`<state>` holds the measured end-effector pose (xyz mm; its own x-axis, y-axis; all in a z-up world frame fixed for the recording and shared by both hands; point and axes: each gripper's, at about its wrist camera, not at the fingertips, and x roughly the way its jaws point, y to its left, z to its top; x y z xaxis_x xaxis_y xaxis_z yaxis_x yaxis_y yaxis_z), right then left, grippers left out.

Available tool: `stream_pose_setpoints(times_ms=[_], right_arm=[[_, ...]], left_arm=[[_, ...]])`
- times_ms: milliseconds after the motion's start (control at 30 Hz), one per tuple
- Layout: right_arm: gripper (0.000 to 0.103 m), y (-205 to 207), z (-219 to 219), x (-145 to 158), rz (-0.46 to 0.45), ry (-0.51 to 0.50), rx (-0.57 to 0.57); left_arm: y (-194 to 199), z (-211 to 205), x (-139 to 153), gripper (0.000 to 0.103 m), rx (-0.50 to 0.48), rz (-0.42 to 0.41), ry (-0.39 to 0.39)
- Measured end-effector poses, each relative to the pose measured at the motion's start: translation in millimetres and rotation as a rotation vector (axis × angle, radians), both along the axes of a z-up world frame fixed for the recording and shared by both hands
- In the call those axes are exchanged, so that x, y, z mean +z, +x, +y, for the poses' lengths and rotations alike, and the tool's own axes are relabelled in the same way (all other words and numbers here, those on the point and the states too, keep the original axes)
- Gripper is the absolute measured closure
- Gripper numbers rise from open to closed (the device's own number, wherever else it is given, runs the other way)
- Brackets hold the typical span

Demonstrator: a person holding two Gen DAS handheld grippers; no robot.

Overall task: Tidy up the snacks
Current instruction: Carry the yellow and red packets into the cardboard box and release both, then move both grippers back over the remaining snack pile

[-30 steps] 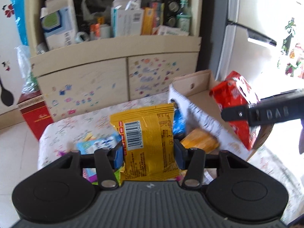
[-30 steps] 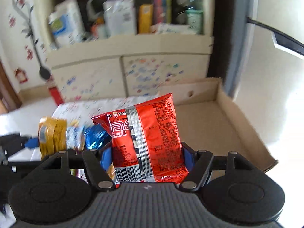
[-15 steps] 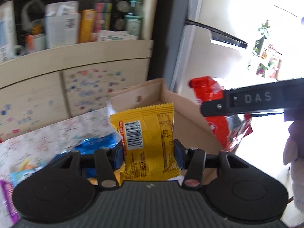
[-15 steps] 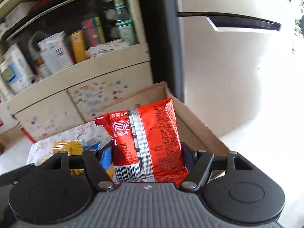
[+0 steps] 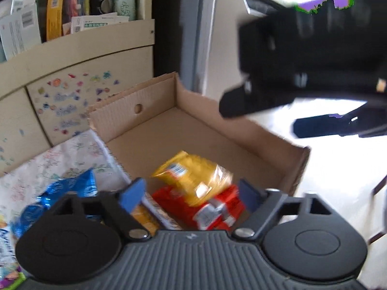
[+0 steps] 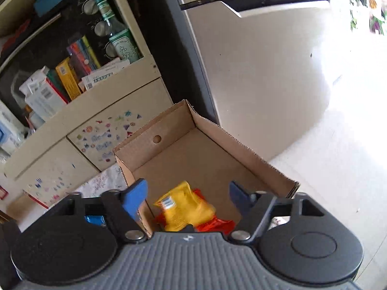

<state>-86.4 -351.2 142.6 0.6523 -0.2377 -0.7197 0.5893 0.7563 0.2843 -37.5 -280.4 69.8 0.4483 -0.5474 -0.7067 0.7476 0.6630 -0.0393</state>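
**Both packets let go into the box**

Dropped, a moment ago clamped: yellow snack packet (image 5: 193,176), held upright between the left pads half a second back, now lying loose on the floor of the cardboard box (image 5: 217,111), below and just ahead of the left gripper (image 5: 191,191). Same story for the red snack packet (image 5: 212,207): gripped in the right tongs before, now flat on the box floor, partly under the yellow one, the two touching. Seen from the right wrist too, yellow packet (image 6: 183,205) over red packet (image 6: 212,224), in the near corner of the box (image 6: 241,145), just under the right gripper (image 6: 187,194).

Meaning for the task, as a judgement: two snacks delivered, this pair's drop-off as good as done. More left outside, though: blue wrapper (image 5: 65,191) on the patterned tablecloth (image 5: 60,159), off to the left of the left tongs, outside the box wall; a corner of further coloured wrappers at the lower left edge, too cropped to name. Likely next call: back to that pile.

Left tongs: spread wide and opening, blue pads (image 5: 131,193) well apart, nothing pinched; yellow packet lower down between the pad lines but not touched by either. Right tongs: likewise wide and opening, pads (image 6: 134,194) clear of both packets, nothing held. Right gripper's dark body also looming blurred at the upper right of the left view, above the far side of the box.

Far half of the box floor bare.
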Motion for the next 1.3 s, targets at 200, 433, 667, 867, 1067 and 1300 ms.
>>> stream_pose_setpoints(times_ms=[200, 433, 667, 867, 1067, 1300], right_arm=[[0.013, -1.0, 0.9, -1.5, -0.008, 0.033, -0.008], [0.01, 7.2, 12.6, -7.9, 0.027, 0.027, 0.041], [0.01, 19.6, 32.1, -16.2, 0.076, -0.009, 0.115], [0.009, 27.7, 45.4, -22.5, 0.092, -0.019, 0.177], [0.009, 32.4, 56.4, -27.1, 0.065, 0.012, 0.256], [0.009, 37.7, 74.2, -34.7, 0.045, 0.053, 0.367]], left_arm=[[-1.0, 12.6, -1.2, 0.011, -0.002, -0.008, 0.069], [1.4, 34.2, -0.4, 0.011, -0.003, -0.003, 0.204], [-0.7, 60.6, 2.3, 0.009, -0.014, -0.011, 0.269], [6.4, 89.2, 6.6, 0.008, 0.002, -0.017, 0.265], [31.5, 129.0, 6.2, 0.007, 0.09, 0.001, 0.236], [64.4, 178.1, 14.5, 0.007, 0.209, 0.022, 0.207]])
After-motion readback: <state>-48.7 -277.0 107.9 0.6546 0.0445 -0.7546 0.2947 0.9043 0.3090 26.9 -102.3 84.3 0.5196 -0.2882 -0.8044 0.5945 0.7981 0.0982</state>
